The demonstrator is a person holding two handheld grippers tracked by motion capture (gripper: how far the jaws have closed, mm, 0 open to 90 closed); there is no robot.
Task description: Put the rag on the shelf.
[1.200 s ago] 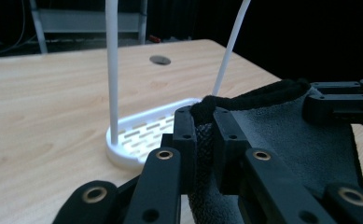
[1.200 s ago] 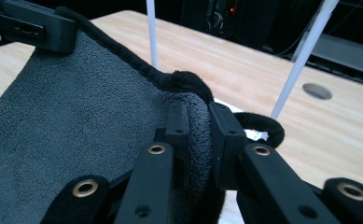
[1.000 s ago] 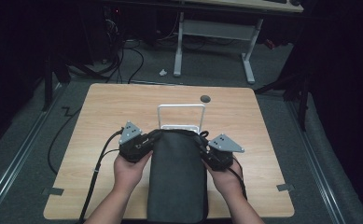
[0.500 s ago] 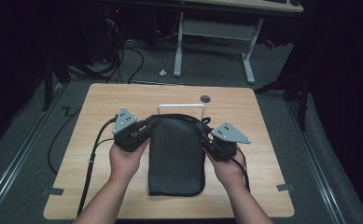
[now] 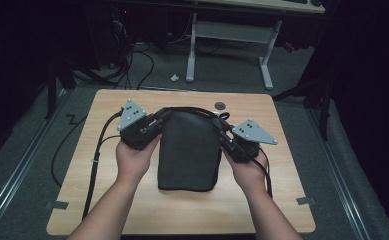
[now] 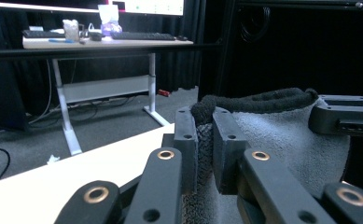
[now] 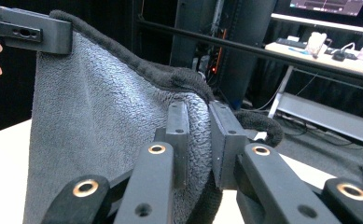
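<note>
Table (image 5: 132, 210): light wooden top, rectangular, standing on grey carpet in a dark room. A small dark round disc (image 5: 220, 105) sits near its far edge, well apart from the work.

Desk (image 5: 227, 30): white-legged, beyond the table; in the left gripper view its top carries keyboards (image 6: 142, 36) and small clutter too blurred to name.

Towel (image 5: 189, 150): dark grey terry cloth with a thick rolled hem, the piece in hand. It hangs as a long, narrow panel between the two grippers, top corners pinched, hem sagging in a shallow arc between them. In the high view its lower edge lies near the table's middle; whether it rests on the wood or hangs just clear cannot be told. It looks doubled lengthwise, though the layers are not plainly visible.

Left gripper (image 5: 154, 124): held in the person's left hand (image 5: 134, 160), grey three-cornered plate on top, cable trailing to the table's left edge. Jaws clenched on the towel's left top corner; in the left gripper view (image 6: 202, 154) the hem bulges out above the pads.

Right gripper (image 5: 225, 135): in the right hand (image 5: 249, 172), same make. Jaws clenched on the opposite top corner; in the right gripper view (image 7: 195, 144) the pile is squeezed between the pads and the hem loops out to the side.

Progress, as judged: both corners secured and the cloth raised and stretched flat, so grasp and lift are done. Left to do, most likely: lay it down or bring the edges together for a further fold, then release.
</note>
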